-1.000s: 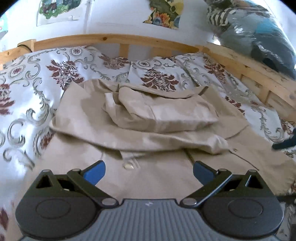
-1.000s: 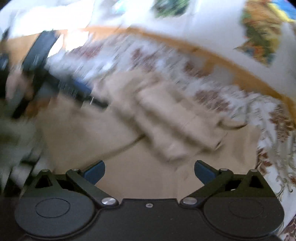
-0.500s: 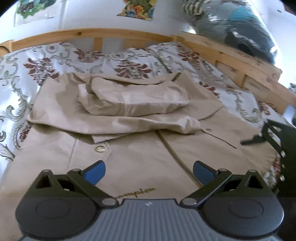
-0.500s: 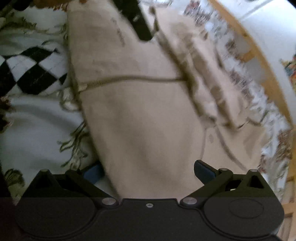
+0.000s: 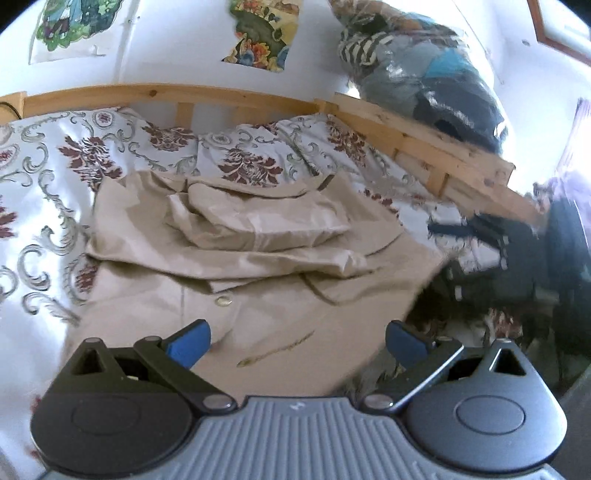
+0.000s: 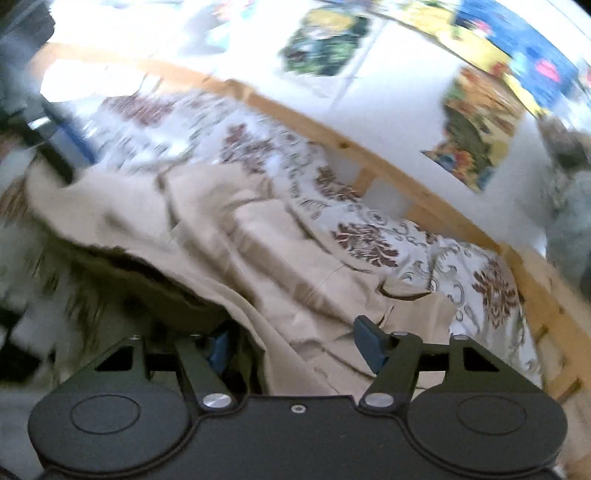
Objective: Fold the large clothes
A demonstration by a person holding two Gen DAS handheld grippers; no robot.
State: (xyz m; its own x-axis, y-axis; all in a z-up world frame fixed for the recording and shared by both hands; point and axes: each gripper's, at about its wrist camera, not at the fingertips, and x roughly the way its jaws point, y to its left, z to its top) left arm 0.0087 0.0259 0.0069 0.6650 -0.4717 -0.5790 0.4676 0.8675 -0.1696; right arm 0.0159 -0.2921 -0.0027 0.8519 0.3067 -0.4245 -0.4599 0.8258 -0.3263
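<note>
A large beige jacket [image 5: 258, 280] lies on the bed with its sleeves folded over the chest [image 5: 266, 221]. My left gripper [image 5: 295, 338] is open and empty, hovering over the jacket's lower hem. In the right wrist view the jacket [image 6: 258, 258] is blurred and its near hem is lifted. My right gripper [image 6: 291, 343] has its fingers partly closed around that hem; the blue left pad [image 6: 219, 347] is under the cloth and the right pad [image 6: 369, 347] above it. The right gripper shows blurred at the jacket's right edge in the left wrist view [image 5: 476, 236].
The bed has a floral bedspread [image 5: 74, 155] and a wooden rail [image 5: 424, 144] along the back and right. A plastic bag of clothes [image 5: 417, 66] sits on the right rail. Posters [image 5: 258, 33] hang on the white wall.
My right gripper has swung to the jacket's right hem, narrowed its fingers around it and lifted that edge. My left gripper has shifted slightly, still open over the lower hem.
</note>
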